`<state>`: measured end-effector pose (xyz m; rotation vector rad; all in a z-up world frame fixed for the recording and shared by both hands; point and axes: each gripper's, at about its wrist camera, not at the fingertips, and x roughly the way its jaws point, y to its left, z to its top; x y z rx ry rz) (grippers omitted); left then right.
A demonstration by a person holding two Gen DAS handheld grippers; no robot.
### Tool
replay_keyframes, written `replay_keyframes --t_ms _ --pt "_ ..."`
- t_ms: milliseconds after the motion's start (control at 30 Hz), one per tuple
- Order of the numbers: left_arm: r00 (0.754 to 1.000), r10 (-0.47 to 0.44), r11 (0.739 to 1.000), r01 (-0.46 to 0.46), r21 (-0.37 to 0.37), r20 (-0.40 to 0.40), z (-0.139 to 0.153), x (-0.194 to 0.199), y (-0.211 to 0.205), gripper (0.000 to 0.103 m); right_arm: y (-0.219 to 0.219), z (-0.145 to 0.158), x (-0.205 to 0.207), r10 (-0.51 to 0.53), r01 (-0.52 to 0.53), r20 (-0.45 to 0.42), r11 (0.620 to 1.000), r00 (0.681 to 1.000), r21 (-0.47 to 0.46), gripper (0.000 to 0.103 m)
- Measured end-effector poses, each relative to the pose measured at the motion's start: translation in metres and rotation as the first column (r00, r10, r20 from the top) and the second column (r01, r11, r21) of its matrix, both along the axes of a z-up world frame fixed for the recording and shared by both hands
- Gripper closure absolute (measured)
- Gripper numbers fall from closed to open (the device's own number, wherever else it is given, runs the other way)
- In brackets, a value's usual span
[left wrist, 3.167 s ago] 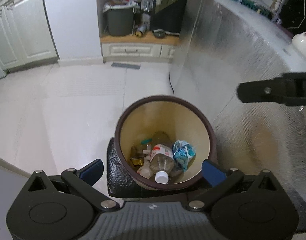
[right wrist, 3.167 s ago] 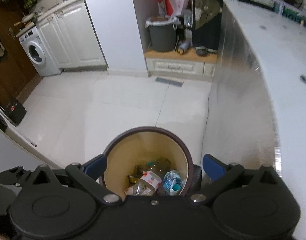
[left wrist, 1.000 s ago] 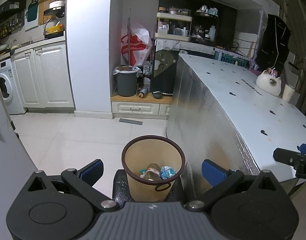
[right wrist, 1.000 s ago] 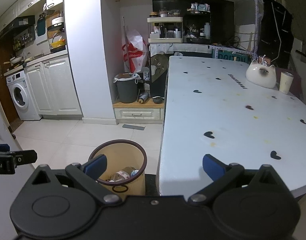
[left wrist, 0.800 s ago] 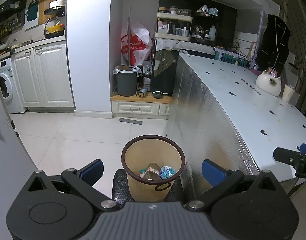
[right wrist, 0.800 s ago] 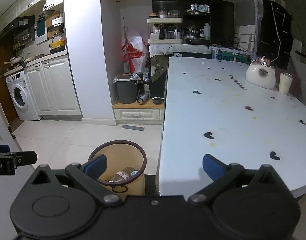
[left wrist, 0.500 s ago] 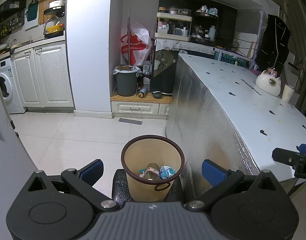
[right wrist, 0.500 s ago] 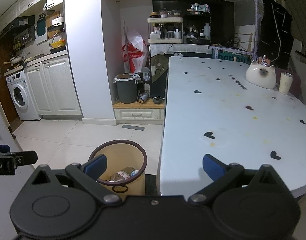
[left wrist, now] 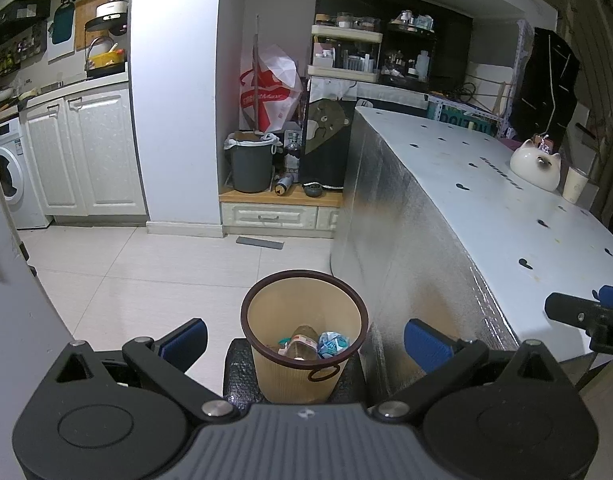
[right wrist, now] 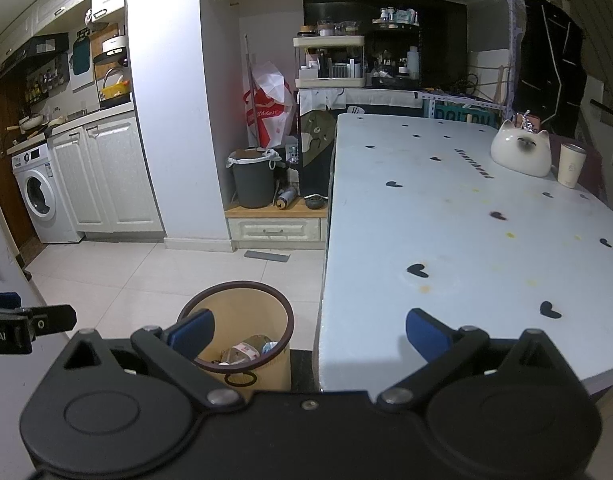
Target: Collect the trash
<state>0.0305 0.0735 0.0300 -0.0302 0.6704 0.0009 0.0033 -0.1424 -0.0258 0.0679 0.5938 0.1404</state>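
Trash sits gathered in the tan ribbed plastic wastebasket with a dark brown rim (left wrist: 304,344), which stands on the pale tiled floor (left wrist: 154,264) directly ahead of and below the left gripper (left wrist: 304,338), framed between its blue-padded fingers. Inside lie a clear plastic bottle with a red-and-white label (left wrist: 302,346) and a crumpled blue-and-white wrapper (left wrist: 332,345). The left gripper is spread wide and carries nothing. The right gripper (right wrist: 310,330), equally wide and empty, has the basket ahead by its left finger and the white table with black heart marks (right wrist: 466,240) ahead to its right. Likely the basket was set against the table's silvery quilted side (left wrist: 402,248) so items could drop straight in. On the table's far end rest a glossy white ceramic cat (right wrist: 520,154) and a pale paper cup (right wrist: 571,165).
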Motion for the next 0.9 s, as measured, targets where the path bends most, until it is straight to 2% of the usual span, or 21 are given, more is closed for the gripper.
replay_keyframes --t_ms 900 --pt "1.0 -0.007 1.0 0.007 -0.002 0.008 0.0048 -0.0004 -0.0033 0.0 -0.002 0.0006 -0.0005 -0.001 0.001 0.002 1.0 1.0 0.0 0.0"
